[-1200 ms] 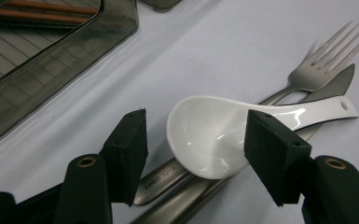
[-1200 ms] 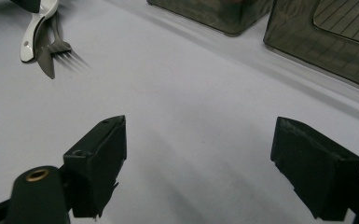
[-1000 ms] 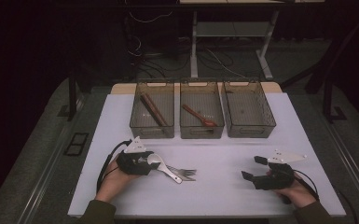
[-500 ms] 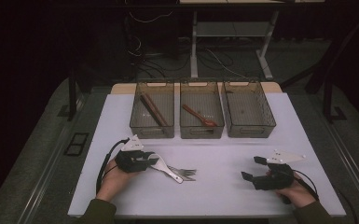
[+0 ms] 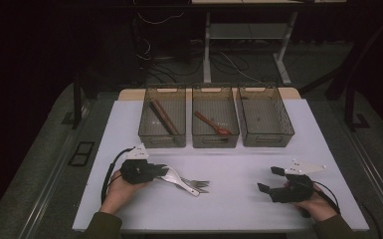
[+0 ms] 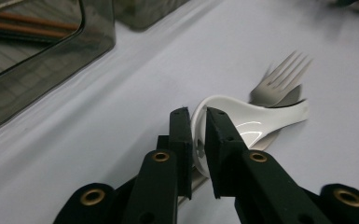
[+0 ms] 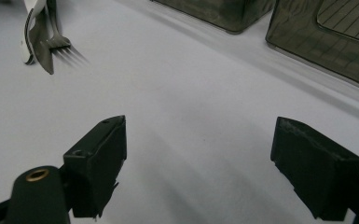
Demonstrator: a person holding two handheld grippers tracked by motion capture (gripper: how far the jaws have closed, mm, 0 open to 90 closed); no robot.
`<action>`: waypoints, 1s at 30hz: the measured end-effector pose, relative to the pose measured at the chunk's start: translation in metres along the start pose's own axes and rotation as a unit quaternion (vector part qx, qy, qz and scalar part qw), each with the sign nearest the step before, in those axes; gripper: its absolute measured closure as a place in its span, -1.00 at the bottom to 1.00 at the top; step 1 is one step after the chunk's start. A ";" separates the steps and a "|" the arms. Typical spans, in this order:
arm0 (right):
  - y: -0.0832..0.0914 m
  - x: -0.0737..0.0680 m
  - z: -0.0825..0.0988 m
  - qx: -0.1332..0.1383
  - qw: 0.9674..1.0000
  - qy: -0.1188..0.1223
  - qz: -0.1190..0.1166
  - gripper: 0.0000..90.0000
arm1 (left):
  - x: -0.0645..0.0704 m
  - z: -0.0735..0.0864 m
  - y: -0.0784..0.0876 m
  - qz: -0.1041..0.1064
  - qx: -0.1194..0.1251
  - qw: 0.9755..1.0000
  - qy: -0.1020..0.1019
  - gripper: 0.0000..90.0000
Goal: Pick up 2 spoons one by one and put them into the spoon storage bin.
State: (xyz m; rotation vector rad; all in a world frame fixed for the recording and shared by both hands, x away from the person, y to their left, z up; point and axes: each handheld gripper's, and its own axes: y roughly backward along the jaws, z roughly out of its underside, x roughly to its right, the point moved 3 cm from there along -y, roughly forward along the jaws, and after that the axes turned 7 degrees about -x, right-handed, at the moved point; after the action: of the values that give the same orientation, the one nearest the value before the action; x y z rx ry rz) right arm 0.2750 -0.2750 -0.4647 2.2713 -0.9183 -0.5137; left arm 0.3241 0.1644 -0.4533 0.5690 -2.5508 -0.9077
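Spoon (image 6: 242,122), white: rim pinched between the jaws of the left hand-held gripper (image 6: 196,116), which have just been closing; laid on the worktop (image 5: 239,164) over a fork (image 6: 279,77), well before the three bins (image 5: 215,122). Right hand-held gripper (image 7: 198,163): held wide, nothing between the jaws, well right of the spoon.

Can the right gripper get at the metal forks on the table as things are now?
Probably yes. The right gripper is open, and bare table lies between it and the forks. But the white spoon, gripped by the left gripper, lies across the forks, which may hinder a clean pick.
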 end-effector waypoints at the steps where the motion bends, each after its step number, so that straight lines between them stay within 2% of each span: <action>1: 0.000 0.000 0.000 0.000 1.000 0.000 0.000 -0.60 | 0.000 0.000 0.001 0.003 0.005 1.000 -0.001 0.83; 10: 0.001 0.000 0.000 0.002 1.000 -0.001 0.001 -0.60 | 0.006 -0.004 0.005 0.007 0.011 1.000 -0.001 0.84; 18: 0.001 0.001 0.000 0.003 1.000 -0.002 0.002 -0.60 | 0.012 -0.013 0.017 -0.002 0.039 0.999 -0.010 0.84; 22: 0.001 0.001 0.000 0.004 1.000 0.000 0.003 -0.60 | 0.016 -0.023 0.024 -0.008 0.060 0.998 -0.017 0.84; 30: 0.001 0.000 -0.001 0.006 1.000 -0.003 0.003 -0.60 | 0.017 -0.047 0.027 -0.022 0.079 0.996 -0.027 0.84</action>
State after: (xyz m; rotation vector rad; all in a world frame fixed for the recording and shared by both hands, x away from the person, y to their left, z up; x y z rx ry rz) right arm 0.2754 -0.2753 -0.4632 2.2796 -0.9327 -0.5131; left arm 0.3250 0.1513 -0.3974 0.6581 -2.6857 -0.7492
